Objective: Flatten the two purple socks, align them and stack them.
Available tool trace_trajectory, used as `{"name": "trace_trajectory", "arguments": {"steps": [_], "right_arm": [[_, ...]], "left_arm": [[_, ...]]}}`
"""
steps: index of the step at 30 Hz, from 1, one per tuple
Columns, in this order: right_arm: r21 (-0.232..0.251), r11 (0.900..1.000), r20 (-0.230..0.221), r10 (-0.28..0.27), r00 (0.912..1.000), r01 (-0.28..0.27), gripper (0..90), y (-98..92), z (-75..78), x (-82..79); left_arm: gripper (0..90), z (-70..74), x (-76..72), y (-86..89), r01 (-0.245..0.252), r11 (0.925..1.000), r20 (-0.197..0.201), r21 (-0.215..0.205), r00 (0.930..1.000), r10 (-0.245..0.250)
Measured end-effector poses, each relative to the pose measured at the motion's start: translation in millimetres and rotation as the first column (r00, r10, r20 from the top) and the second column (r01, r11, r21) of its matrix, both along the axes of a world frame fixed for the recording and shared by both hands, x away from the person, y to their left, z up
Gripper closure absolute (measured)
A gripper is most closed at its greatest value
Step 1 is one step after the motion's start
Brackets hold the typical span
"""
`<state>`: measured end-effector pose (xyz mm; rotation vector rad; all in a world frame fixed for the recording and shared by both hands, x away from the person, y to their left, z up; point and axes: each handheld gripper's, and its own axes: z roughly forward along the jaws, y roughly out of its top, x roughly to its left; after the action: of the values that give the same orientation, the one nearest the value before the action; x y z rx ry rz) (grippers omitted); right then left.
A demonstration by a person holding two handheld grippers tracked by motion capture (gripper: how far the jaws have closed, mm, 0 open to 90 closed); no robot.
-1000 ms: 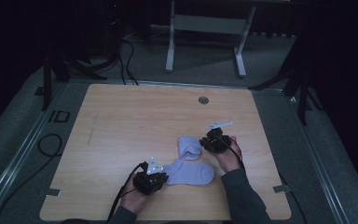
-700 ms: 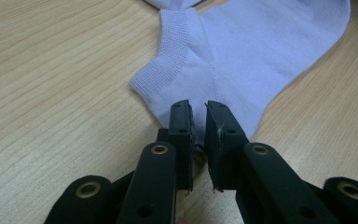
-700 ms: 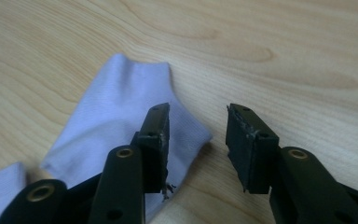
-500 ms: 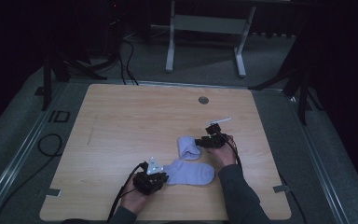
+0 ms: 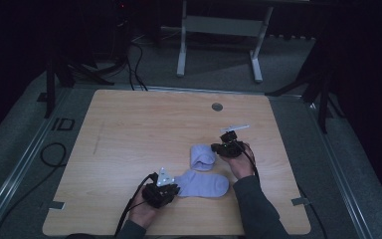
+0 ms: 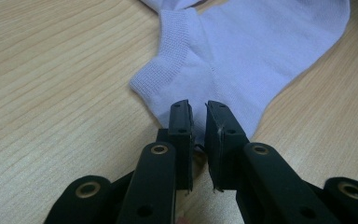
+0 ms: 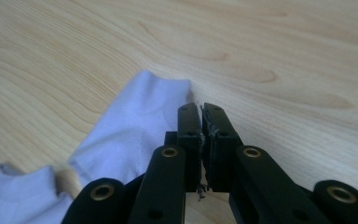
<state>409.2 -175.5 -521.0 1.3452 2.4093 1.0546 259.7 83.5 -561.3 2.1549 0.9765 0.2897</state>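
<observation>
Sock (image 5: pixel 203 182) lies flat on the bench (image 5: pixel 129 129), its far end folded toward the right gripper (image 5: pixel 227 148), whose jaws have just been closing and now pinch its edge. Left gripper (image 5: pixel 170 189) clamps the near end. Lift evenly, keep both pinches firm.

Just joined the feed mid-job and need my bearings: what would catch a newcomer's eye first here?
The pale lilac socks stand out against the wooden table, lying at its near middle between the two hands. The left gripper pinches the near sock's edge. The right gripper, its jaws having just closed, sits at the edge of the farther, folded part; whether it has caught fabric is unclear.
</observation>
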Motion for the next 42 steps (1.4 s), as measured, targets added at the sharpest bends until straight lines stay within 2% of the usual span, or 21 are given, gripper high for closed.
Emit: {"name": "trace_trajectory", "arguments": {"steps": [8,11,15,21,25,28,30,31,32,33,35,36,37,40,42], "right_arm": [[0.010,1.000,0.055,0.027,0.9981,-0.028,86.3,3.5,22.2,-8.5],[-0.013,0.999,0.087,0.051,0.9949,-0.050,86.3,13.9,30.7,-9.7],[-0.015,0.997,0.096,0.078,0.9924,-0.077,86.3,26.5,36.5,-10.1],[-0.048,0.993,0.098,0.116,0.9885,-0.111,86.4,48.4,37.4,-9.3],[-0.066,0.987,0.084,0.149,0.9852,-0.144,86.4,71.7,32.0,-7.6],[-0.069,0.985,0.079,0.166,0.9830,-0.160,86.4,79.7,29.3,-7.8],[-0.073,0.981,0.074,0.184,0.9801,-0.179,86.3,86.8,27.7,-9.2],[-0.086,0.974,0.076,0.218,0.9730,-0.211,86.4,96.3,26.4,-12.4],[-0.086,0.974,0.076,0.218,0.9730,-0.211,86.4,96.3,26.4,-12.4],[-0.092,0.967,0.077,0.245,0.9665,-0.238,85.9,104.5,25.9,-14.9],[-0.093,0.960,0.075,0.270,0.9599,-0.263,81.9,111.6,25.7,-16.1],[-0.093,0.960,0.075,0.270,0.9599,-0.263,81.9,111.6,25.7,-16.1],[-0.087,0.954,0.080,0.294,0.9524,-0.288,78.1,116.5,26.2,-17.6],[-0.073,0.950,0.084,0.309,0.9475,-0.303,76.1,118.0,27.3,-18.9],[-0.082,0.950,0.090,0.309,0.9467,-0.303,76.0,117.6,27.3,-19.2]], "left_arm": [[80.7,0.0,-0.2,-0.5,0.002,1.0000,0.000,0.001,1.0000,-0.002],[80.6,0.0,-0.2,-0.4,0.003,1.0000,-0.001,0.000,1.0000,-0.003],[80.2,0.1,0.0,0.0,0.006,1.0000,-0.003,-0.001,1.0000,-0.006],[80.1,0.1,0.0,-0.1,0.006,1.0000,-0.003,0.000,1.0000,-0.006],[80.2,0.1,0.1,0.1,0.007,1.0000,-0.001,0.001,1.0000,-0.007],[80.2,0.1,0.1,0.1,0.008,1.0000,-0.001,0.001,1.0000,-0.008],[80.1,0.1,0.1,0.1,0.008,1.0000,0.000,0.002,1.0000,-0.008],[80.1,0.0,0.0,0.0,0.007,1.0000,0.000,0.002,1.0000,-0.007],[80.1,0.0,0.0,0.0,0.007,1.0000,0.000,0.002,1.0000,-0.007],[80.2,0.1,0.0,0.0,0.008,1.0000,0.001,0.003,1.0000,-0.008],[80.2,0.1,0.0,0.0,0.009,1.0000,0.001,0.004,1.0000,-0.009],[80.2,0.1,0.0,0.0,0.009,1.0000,0.001,0.004,1.0000,-0.009],[80.1,0.1,-0.1,0.0,0.009,1.0000,0.001,0.004,1.0000,-0.009],[80.1,0.0,0.0,0.1,0.009,1.0000,0.001,0.003,1.0000,-0.009],[80.1,0.1,0.0,0.2,0.010,0.9999,0.001,0.003,1.0000,-0.010]]}}
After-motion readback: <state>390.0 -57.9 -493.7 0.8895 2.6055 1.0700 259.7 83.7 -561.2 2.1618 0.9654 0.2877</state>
